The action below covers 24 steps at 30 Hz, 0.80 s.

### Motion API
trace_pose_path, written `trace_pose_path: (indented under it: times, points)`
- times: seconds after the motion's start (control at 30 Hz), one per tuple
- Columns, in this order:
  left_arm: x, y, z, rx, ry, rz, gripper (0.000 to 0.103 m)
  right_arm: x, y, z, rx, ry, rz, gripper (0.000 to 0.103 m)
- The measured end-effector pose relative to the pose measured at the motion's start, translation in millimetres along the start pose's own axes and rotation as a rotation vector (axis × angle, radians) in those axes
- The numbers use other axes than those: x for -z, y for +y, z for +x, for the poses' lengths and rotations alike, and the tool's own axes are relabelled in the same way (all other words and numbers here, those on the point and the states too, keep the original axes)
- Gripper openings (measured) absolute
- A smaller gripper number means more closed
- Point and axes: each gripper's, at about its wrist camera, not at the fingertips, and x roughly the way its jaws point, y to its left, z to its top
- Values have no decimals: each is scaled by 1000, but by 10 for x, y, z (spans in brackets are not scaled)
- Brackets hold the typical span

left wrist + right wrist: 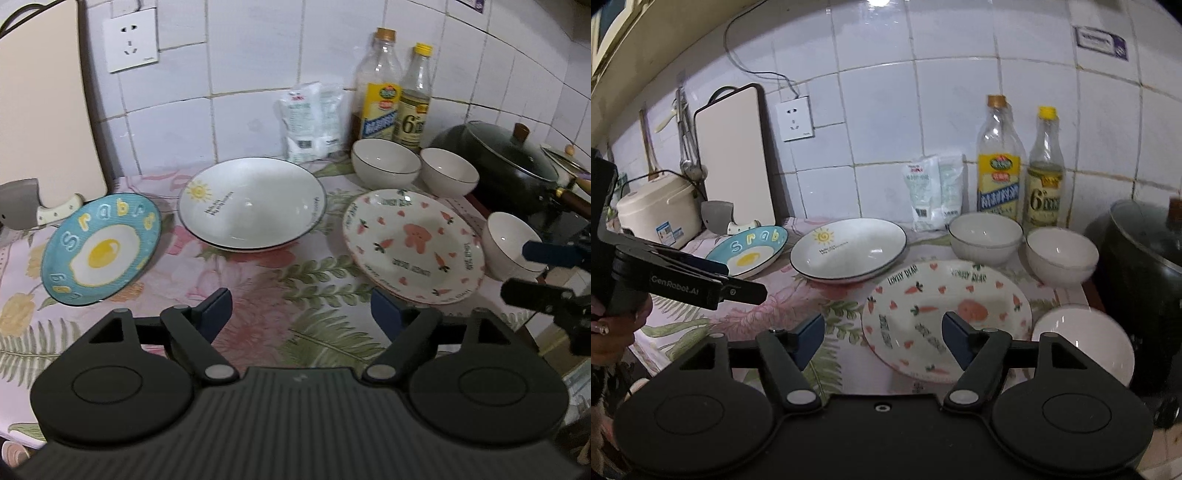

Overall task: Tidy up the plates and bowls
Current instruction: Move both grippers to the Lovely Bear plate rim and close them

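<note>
Here both grippers hover above the near edge of the table (pixel 258 280) with nothing in them: the left gripper (pixel 301 314) has its blue-padded fingers (pixel 216 314) spread wide over the floral cloth, and the right gripper (pixel 882 339) is equally wide, its fingers (pixel 955 338) above the near rim of the carrot plate (pixel 945 314), though whether they touch it I cannot tell. That plate, printed "LOVELY BEAR", lies toward the table's right side. At the table's middle a white sun plate (pixel 253 203) sits stacked on another dish, and near the left edge lies the blue egg plate (pixel 101 249), lettered "Srab". Three white bowls stand toward the right: two (pixel 386 162) (pixel 448 175) along the back edge and one (pixel 511 245) nearer the front, beside the carrot plate. Behind them, against the white tiled wall, stand two bottles (pixel 378 88) (pixel 415 99), one marked "6°", and a white packet (pixel 312 122). A dark lidded wok (pixel 506 162) sits at the right, a cutting board (pixel 737 155) and rice cooker (pixel 659 210) at the left. The left gripper's side reads "GenRobot.AI".
</note>
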Motion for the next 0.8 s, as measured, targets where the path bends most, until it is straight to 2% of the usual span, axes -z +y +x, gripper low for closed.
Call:
trace_pose_path:
  times: [0.3, 0.43, 0.6, 0.7, 0.77, 0.8]
  points:
    - [58, -206, 305, 6, -45, -2, 91, 410, -223, 264, 4, 10, 136, 75]
    - [67, -214, 491, 22, -67, -42, 92, 526, -328, 451, 62, 26, 189, 75]
    - [86, -157, 818, 33, -60, -138, 92, 642, -512, 626, 99, -15, 281, 75]
    - [70, -143, 1051, 31, -24, -169, 88, 659, -602, 770, 134, -21, 334, 75]
    - [67, -175, 1148, 24, -25, -170, 82, 657, -633, 849, 153, -28, 349, 75]
    - [69, -199, 1182, 24, -27, -163, 76, 657, -644, 878, 160, -33, 359, 75]
